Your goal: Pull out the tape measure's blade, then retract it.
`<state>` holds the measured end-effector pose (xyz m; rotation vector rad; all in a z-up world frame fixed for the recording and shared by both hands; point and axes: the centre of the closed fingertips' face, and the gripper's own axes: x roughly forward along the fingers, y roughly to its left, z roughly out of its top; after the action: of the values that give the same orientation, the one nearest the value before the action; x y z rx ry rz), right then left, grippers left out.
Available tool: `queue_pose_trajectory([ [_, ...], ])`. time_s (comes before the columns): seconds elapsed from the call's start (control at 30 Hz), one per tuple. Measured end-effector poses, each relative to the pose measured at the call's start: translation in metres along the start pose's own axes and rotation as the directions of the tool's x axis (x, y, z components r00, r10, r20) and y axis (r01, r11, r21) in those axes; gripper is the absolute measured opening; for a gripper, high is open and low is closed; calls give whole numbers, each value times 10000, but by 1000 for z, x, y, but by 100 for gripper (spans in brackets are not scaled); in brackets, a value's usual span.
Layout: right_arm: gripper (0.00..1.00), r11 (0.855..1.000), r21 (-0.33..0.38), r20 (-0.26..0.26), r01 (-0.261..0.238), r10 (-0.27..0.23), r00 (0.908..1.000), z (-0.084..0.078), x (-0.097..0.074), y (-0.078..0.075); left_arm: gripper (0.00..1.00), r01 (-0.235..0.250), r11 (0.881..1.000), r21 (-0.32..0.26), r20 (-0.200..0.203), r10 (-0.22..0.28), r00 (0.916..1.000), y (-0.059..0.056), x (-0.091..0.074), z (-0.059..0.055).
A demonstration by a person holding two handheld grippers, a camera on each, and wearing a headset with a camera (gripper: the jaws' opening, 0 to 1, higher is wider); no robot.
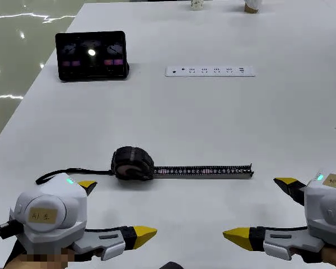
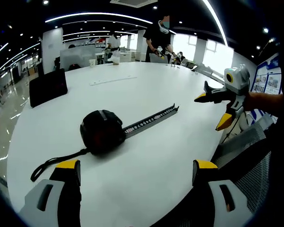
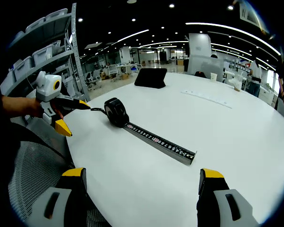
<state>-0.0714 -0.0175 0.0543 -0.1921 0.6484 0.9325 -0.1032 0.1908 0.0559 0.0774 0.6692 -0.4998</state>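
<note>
A black tape measure (image 1: 133, 163) lies on the white table (image 1: 213, 123), its blade (image 1: 204, 170) pulled out to the right and lying flat. A black wrist strap (image 1: 59, 175) trails off to its left. My left gripper (image 1: 119, 208) is open, near the table's front edge and just short of the case, holding nothing. My right gripper (image 1: 257, 207) is open too, in front of the blade's tip and apart from it. The left gripper view has the case (image 2: 102, 130) beyond the open left gripper (image 2: 137, 165). In the right gripper view the blade (image 3: 161, 141) lies ahead of the open right gripper (image 3: 141, 173).
A dark tablet (image 1: 91, 55) stands at the back left. Further right, a white power strip (image 1: 210, 71) lies flat. Two cups (image 1: 197, 4) sit at the far edge. The table's left edge drops to a glossy floor. People (image 2: 161, 38) stand beyond the table.
</note>
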Motion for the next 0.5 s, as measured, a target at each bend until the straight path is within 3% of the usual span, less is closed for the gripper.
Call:
queue_pose_trajectory([
  [0.27,99,10000,-47,204,85,-84,9998,5,-3,3,99,-416,9988,-250,403,426,9983,3,-4,8],
  [0.5,99,9998,-17,395,176,-175,9991,10,-5,5,99,-577,9981,-202,483,586,9971,1,-6,11],
])
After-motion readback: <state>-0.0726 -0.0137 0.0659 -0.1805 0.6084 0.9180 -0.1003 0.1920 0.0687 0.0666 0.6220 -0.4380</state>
